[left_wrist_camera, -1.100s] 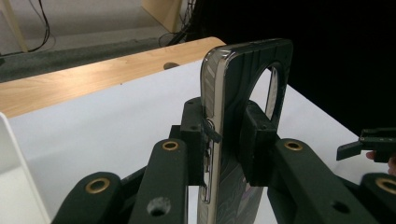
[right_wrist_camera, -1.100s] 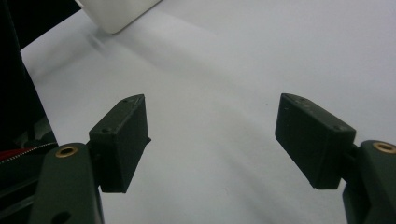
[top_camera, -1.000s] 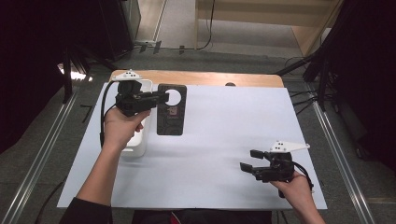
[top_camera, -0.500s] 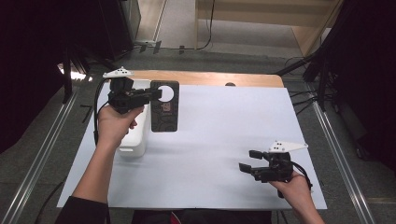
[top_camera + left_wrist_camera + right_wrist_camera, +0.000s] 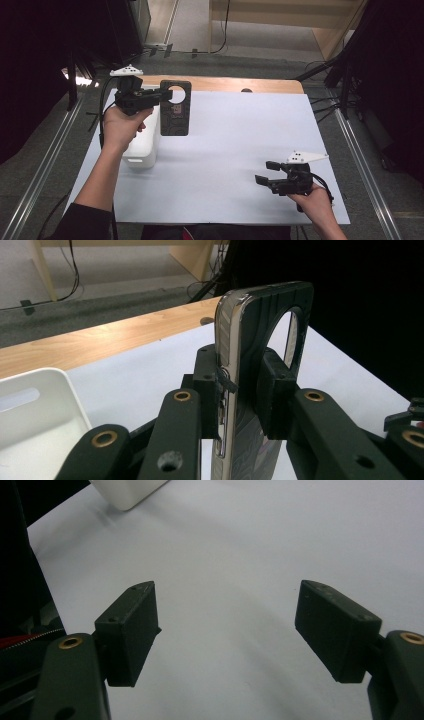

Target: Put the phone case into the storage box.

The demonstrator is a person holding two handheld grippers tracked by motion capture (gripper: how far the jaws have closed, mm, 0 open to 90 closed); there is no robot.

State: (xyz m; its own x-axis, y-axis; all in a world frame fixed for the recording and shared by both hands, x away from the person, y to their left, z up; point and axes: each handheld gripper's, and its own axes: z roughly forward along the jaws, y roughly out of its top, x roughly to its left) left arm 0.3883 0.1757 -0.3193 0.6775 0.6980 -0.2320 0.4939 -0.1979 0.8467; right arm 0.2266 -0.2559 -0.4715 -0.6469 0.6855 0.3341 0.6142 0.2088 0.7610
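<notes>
My left gripper [image 5: 162, 96] is shut on a black phone case [image 5: 175, 112] with a round hole near its top, holding it lifted above the white table's far left. In the left gripper view the case [image 5: 260, 345] stands edge-on between the two black jaws of my left gripper [image 5: 245, 390], its silver rim facing me. A white tray [image 5: 142, 145] lies on the table below the left hand. My right gripper [image 5: 266, 172] rests low at the table's near right, open, its jaws wide apart over bare white surface [image 5: 225, 620] with nothing between them.
The white table sheet [image 5: 235, 130] covers a wooden top whose far edge [image 5: 225, 84] shows. Metal rails [image 5: 45, 165] run along both sides. The white tray's corner [image 5: 127, 492] lies far off in the right gripper view. Dark curtains stand left and right.
My left gripper has lifted the black case up and toward the far left edge, away from the tray. The right gripper has stayed in place, open.
</notes>
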